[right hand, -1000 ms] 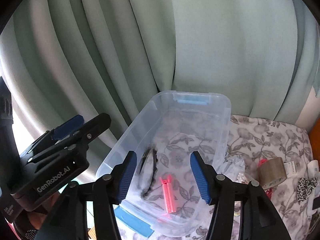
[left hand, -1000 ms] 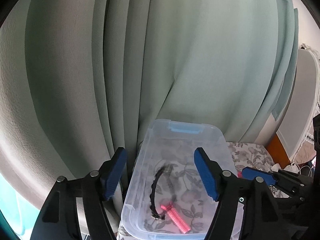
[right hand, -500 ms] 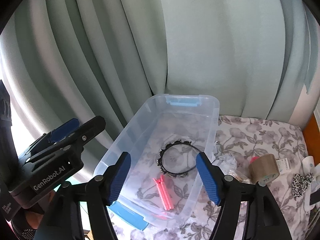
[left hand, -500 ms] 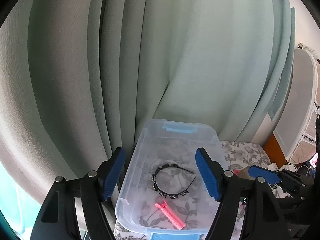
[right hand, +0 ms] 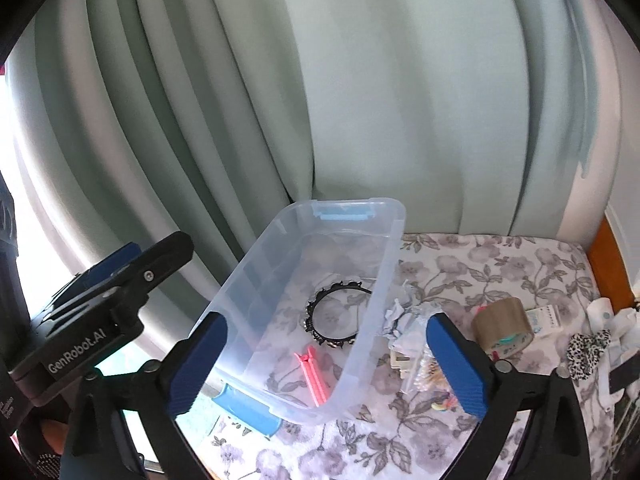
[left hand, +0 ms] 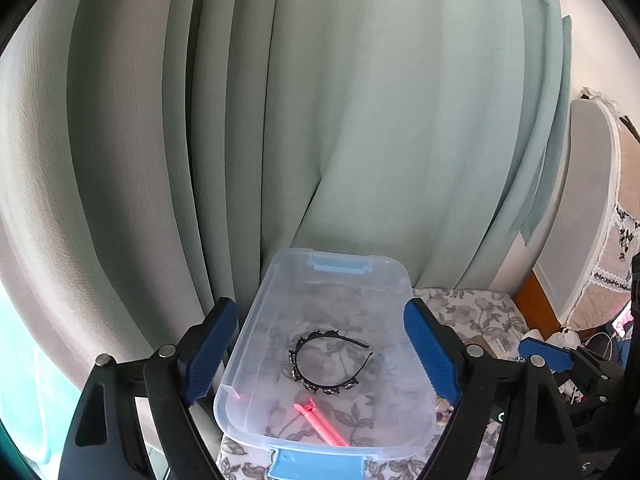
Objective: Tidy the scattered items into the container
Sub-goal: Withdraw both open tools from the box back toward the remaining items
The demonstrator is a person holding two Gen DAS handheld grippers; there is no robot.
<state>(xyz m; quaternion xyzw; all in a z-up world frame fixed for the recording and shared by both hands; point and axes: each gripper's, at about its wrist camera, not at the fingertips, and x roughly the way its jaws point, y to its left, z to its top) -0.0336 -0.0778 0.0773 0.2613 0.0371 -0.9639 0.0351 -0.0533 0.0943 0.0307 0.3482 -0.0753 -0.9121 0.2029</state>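
A clear plastic container [left hand: 256, 312] with blue latches stands on a floral cloth; it also shows in the right wrist view [right hand: 384, 264]. Inside lie a black beaded headband [left hand: 320, 360] [right hand: 332, 320] and a pink hair clip [left hand: 320, 424] [right hand: 314, 376]. My left gripper [left hand: 320, 352] is open and empty above the container. My right gripper [right hand: 324, 364] is open and empty, over the container's right wall. Scattered beside the container are crumpled paper [right hand: 404, 320], a small clear bag of bits [right hand: 424, 372], a brown tape roll [right hand: 502, 324] and a leopard scrunchie [right hand: 588, 350].
A pale green curtain [right hand: 360, 100] hangs right behind the container. The floral cloth [right hand: 500, 264] ends at a wooden edge [right hand: 608, 264] on the right. White small items [right hand: 612, 312] lie at the far right. The left gripper's body [right hand: 100, 308] is at the left of the right view.
Both grippers have pulled back and up from the container. The headband, upright on edge a second ago, now lies flat on the container floor. Both grippers stay open.
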